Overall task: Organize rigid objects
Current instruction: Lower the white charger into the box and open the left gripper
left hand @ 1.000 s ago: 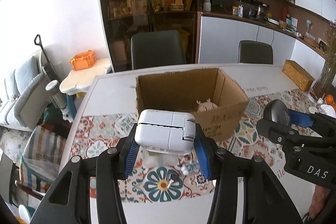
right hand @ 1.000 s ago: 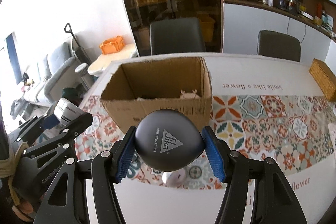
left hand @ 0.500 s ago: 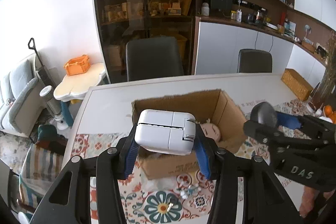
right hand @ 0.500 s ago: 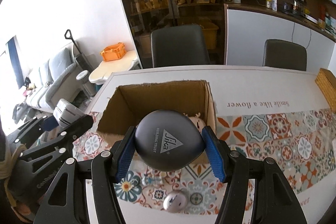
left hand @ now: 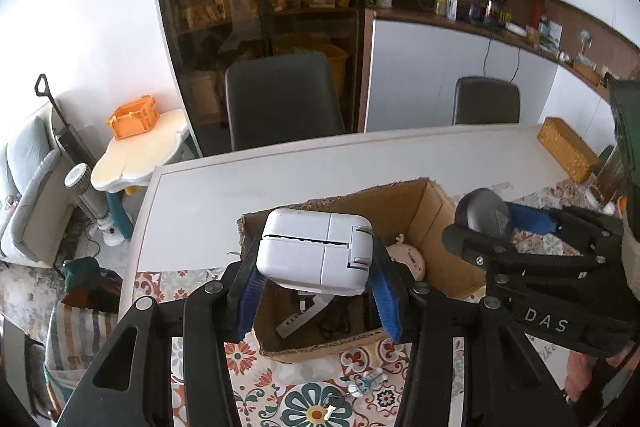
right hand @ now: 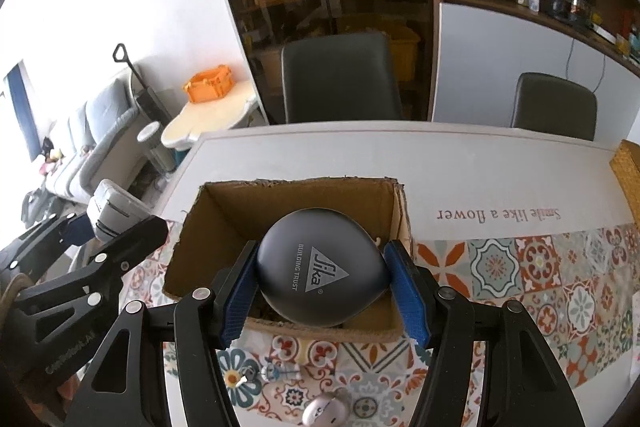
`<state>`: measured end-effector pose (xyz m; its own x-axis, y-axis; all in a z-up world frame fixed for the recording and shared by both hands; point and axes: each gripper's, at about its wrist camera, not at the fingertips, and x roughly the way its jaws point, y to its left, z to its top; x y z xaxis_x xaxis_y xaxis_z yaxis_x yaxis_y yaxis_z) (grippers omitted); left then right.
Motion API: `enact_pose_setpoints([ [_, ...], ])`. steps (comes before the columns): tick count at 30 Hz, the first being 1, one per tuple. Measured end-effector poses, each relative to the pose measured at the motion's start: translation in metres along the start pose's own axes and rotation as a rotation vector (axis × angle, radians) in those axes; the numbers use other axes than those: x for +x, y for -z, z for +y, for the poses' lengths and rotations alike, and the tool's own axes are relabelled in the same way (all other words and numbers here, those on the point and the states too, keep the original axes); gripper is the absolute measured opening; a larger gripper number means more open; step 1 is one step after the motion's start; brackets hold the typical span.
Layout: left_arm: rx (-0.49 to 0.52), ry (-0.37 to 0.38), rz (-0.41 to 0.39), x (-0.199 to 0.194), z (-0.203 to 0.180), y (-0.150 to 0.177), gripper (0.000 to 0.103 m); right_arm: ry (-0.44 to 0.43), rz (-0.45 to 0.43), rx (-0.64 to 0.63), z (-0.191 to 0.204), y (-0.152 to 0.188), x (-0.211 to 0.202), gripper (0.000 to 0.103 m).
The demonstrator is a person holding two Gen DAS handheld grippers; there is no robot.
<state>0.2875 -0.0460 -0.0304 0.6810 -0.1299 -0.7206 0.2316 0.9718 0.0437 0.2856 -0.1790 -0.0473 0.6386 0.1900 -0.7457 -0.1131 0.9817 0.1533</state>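
While both grippers hang above the open brown cardboard box (left hand: 424, 223), what matters is that its mouth lies straight below and just ahead of each load. Clamped in the left gripper (left hand: 316, 279) is a white rounded-square plastic power adapter (left hand: 314, 253), its folded metal prongs facing right and its long side running across the jaws; beneath it the box floor shows a white power strip (left hand: 298, 321) and dark cords. Gripped between the blue pads of the right gripper (right hand: 324, 283) is a dark grey, smooth teardrop-shaped case (right hand: 320, 273) with a printed triangle logo, its pointed end toward the right pad. In the left wrist view the right gripper stands just to the right, over the box's right wall, so the two sit close but apart. A pale pink round toy (left hand: 404, 257) lies inside, below and right of the adapter. Nothing blocks either drop, though the near box wall sits close under the pads. Small keys (right hand: 246, 375) and a silver round object (right hand: 326, 409) lie on the patterned tablecloth (right hand: 540, 267), nearer than the box.
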Motion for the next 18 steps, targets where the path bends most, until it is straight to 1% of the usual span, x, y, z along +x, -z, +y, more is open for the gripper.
enact_pose_setpoints([
  [4,0.001,0.004,0.065,0.022,0.0,-0.004,0.049,0.017,0.039,-0.01,-0.003,-0.008,0.015,0.062],
  [6,0.0,0.018,0.099,0.032,0.0,-0.002,0.049,0.022,0.06,-0.009,-0.006,-0.01,0.022,0.062],
  [8,0.004,0.008,0.126,0.042,-0.001,0.0,0.049,0.025,0.08,-0.004,-0.009,-0.012,0.028,0.062],
  [13,0.027,0.018,0.161,0.056,-0.004,0.006,0.049,0.034,0.107,-0.006,-0.011,-0.011,0.038,0.062],
  [18,0.033,0.004,0.166,0.061,-0.004,0.008,0.049,0.041,0.121,-0.023,-0.01,-0.008,0.045,0.062],
])
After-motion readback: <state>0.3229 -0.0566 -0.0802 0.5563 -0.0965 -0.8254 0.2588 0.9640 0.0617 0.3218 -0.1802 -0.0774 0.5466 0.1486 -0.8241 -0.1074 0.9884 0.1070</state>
